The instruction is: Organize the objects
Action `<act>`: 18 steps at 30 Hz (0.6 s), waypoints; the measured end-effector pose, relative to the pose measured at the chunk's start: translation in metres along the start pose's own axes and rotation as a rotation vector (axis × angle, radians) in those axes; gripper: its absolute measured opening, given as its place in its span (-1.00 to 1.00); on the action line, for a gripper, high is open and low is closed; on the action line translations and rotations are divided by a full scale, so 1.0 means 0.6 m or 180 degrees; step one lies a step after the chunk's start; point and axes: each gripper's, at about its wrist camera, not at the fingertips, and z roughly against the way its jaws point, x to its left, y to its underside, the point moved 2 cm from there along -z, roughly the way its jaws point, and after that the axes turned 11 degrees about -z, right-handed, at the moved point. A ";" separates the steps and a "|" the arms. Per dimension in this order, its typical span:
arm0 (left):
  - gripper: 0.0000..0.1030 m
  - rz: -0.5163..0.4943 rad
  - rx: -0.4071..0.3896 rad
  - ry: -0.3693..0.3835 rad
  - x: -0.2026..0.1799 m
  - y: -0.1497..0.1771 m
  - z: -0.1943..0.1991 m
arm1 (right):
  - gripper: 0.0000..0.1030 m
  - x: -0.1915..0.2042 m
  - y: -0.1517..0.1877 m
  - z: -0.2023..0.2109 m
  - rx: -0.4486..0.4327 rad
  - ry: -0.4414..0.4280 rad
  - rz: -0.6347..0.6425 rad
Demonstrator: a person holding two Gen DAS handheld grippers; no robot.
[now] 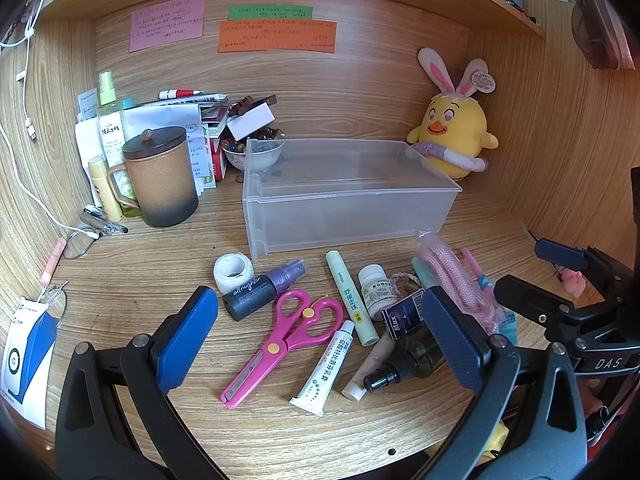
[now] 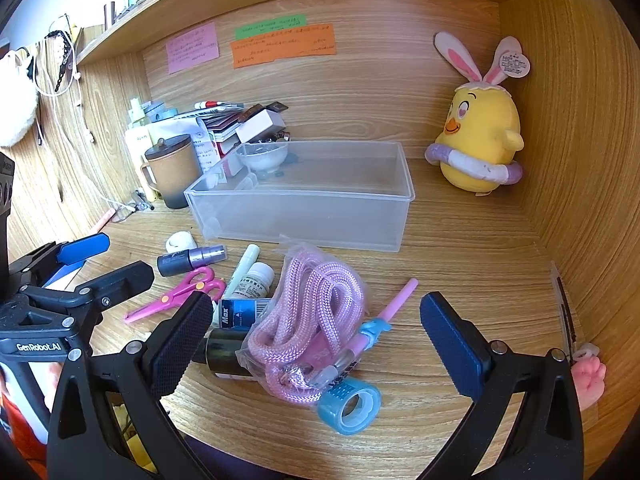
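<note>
Clutter of scissors (image 1: 286, 340), tubes and bagged pink rope (image 2: 308, 312) lies loose on the desk before the empty clear bin (image 1: 344, 192), nothing sorted yet, my left gripper (image 1: 320, 340) and right gripper (image 2: 316, 340) gaping, holding nothing.

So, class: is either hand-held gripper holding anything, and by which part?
Nothing is held. The left hand-held gripper and the right hand-held gripper are both open above the desk clutter.

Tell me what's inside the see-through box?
The clear plastic box looks empty so far. The small white bowl and dark beads showing through its wall seem to sit behind it. Its near bottom corners are blurry through the frosted plastic.
</note>
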 end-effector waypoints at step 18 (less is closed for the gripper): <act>1.00 0.0002 -0.0009 0.0013 -0.002 -0.002 0.003 | 1.00 -0.001 -0.002 0.003 0.0006 -0.0009 -0.0009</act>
